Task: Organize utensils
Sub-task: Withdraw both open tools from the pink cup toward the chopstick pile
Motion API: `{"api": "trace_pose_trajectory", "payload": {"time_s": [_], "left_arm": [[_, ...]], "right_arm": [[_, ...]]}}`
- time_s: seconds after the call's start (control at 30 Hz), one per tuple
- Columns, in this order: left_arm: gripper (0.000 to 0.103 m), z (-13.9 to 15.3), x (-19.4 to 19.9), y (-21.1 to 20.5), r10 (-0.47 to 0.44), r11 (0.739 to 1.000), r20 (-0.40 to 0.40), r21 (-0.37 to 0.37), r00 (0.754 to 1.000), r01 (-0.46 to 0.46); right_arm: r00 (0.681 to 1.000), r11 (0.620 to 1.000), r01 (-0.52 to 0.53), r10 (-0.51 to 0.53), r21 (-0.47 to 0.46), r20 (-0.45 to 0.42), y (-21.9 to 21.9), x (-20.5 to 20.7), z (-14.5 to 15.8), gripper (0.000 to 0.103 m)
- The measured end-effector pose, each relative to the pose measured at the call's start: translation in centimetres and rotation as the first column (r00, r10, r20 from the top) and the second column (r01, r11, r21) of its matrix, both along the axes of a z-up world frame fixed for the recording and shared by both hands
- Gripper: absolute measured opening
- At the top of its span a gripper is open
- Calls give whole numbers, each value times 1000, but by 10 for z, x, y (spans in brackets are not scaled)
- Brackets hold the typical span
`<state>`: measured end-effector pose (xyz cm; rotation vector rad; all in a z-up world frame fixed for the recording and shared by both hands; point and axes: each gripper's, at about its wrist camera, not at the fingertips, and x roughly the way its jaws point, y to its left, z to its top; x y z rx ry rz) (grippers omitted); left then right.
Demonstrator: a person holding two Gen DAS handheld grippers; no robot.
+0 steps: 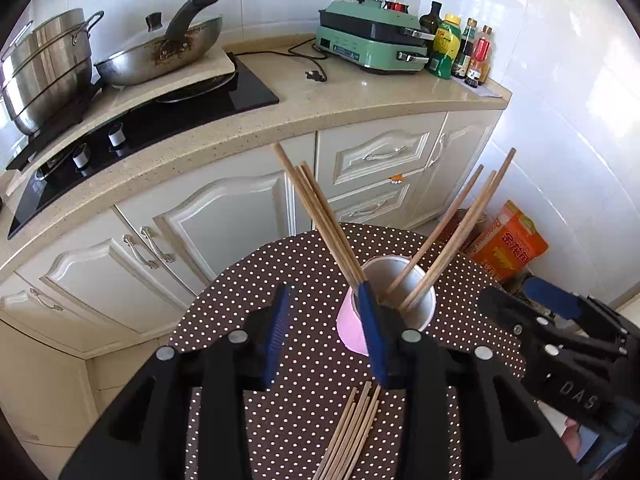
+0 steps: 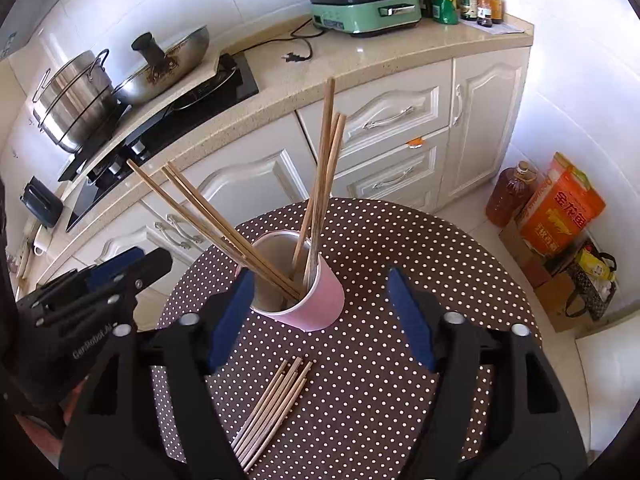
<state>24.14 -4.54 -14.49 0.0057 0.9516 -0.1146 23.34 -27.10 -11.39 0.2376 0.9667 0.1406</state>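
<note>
On the round polka-dot table (image 2: pixel 380 248), toward its far edge, stands a pink cup (image 2: pixel 320 304) with chopsticks leaning out of it in two fans: one bunch (image 2: pixel 200 204) tilts left toward the cabinets, the other (image 2: pixel 326 160) rises nearly upright in the right wrist view. A loose bundle of chopsticks (image 2: pixel 272 408) lies flat on the cloth nearer to you, between the cup and the near edge of the table, apart from the cup.

Your left gripper (image 1: pixel 326 332) is partly open, with nothing pinched between its blue pads. Its right pad (image 1: pixel 372 332) sits just at the cup's rim, close beside the base of the left-leaning bunch; you cannot tell from these views whether it touches. Your right gripper (image 2: pixel 324 320) is spread wide and released, its jaws standing either side of the cup without pressing on it. In the left wrist view it appears at the table's right edge (image 1: pixel 552 332).

Bare cloth is open to the right of the cup and along the right side of the table. Beyond the far edge run cream cabinets (image 2: pixel 400 120) under a stone countertop (image 2: pixel 360 60), close behind the table. On that countertop are a black hob (image 1: pixel 160 120), a wok (image 1: pixel 160 56), a steel pot (image 1: pixel 44 68), a green grill appliance (image 1: pixel 372 40) and bottles (image 1: pixel 460 48). On the floor right of the table sit an orange sack (image 2: pixel 560 208) and an oil jug (image 2: pixel 510 196).
</note>
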Motion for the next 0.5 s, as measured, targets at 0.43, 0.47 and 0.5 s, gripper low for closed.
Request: {"api": "trace_pose_trajectory", "payload": {"time_s": [0.43, 0.47, 0.5], "left_arm": [[52, 19, -45, 23, 9, 999, 79, 46, 997, -12], [52, 19, -49, 26, 11, 999, 79, 47, 997, -15], [52, 18, -53, 30, 14, 999, 78, 46, 997, -18]], "right_arm": [[998, 999, 28, -30, 40, 48, 11, -31, 19, 83], [999, 999, 26, -28, 37, 47, 14, -34, 19, 83], [999, 999, 25, -26, 33, 45, 16, -37, 18, 84]]}}
